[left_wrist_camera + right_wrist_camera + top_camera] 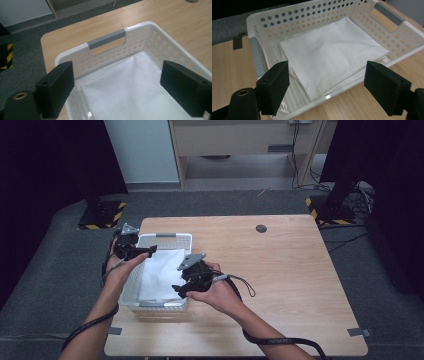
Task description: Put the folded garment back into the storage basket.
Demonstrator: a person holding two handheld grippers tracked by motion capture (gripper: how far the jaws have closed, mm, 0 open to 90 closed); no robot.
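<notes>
White perforated plastic basket (pixel 184 240) with grey handle strips sits on the left part of the light wooden table (pixel 290 270), long axis running near to far. Inside it lies a folded white cloth (pixel 161 272), flat on the basket floor; the right gripper view shows it as a neat rectangle with layered edges, its folded side toward the long wall nearest that camera. Left gripper (pixel 150 251), black with a grey three-cornered plate, is held over the basket's far left corner, jaws pointing right across the rim. In the left gripper view its jaws stand wide apart with nothing between the pads; one jaw sits over the left wall, the other over the basket's interior, and the far grey handle (pixel 107 39) lies ahead of them. Right gripper (pixel 177 290), same build, is held at the basket's right wall toward the near end, jaws pointing left and down at the cloth. In the right gripper view its jaws are also spread wide and empty, straddling the long wall closest to that camera, with the cloth (pixel 329 53) lying between and beyond them, untouched by either pad. Both hands grasp the gripper bodies from below; black cables trail back along the forearms. A small dark round disc (pixel 261 228) sits in the table toward the far edge, well apart from the basket.
</notes>
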